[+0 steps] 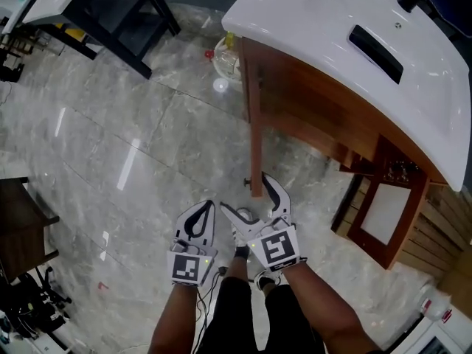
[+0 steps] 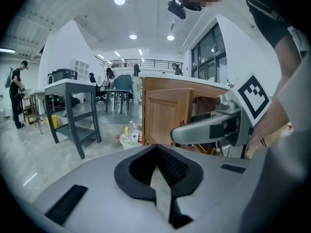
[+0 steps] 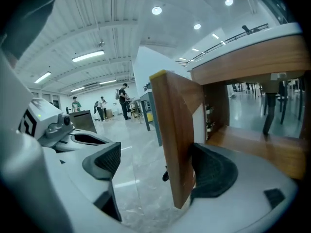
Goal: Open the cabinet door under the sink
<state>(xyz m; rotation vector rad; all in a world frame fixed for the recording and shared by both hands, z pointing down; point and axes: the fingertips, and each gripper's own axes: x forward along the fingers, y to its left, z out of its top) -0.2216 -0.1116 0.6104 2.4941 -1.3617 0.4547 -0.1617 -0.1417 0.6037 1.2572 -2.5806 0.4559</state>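
Note:
A white sink top (image 1: 346,43) sits on a brown wooden cabinet (image 1: 310,116). Its door (image 1: 255,124) stands swung out toward me, edge-on in the head view. My right gripper (image 1: 254,202) is open and straddles the door's lower free edge (image 3: 177,144). The right pad (image 3: 214,171) rests against the inner face, while the left pad (image 3: 104,161) stays well off the outer face, near a small dark knob (image 3: 166,175). My left gripper (image 1: 199,216) hangs just to the left, shut on nothing, its pads (image 2: 156,171) pressed together.
A second cabinet door (image 1: 387,212) hangs open at the right. A basket of bottles (image 1: 225,56) sits on the marble floor by the cabinet corner. A black-framed table (image 1: 110,13) stands at the back left, dark furniture (image 1: 22,220) at the left edge.

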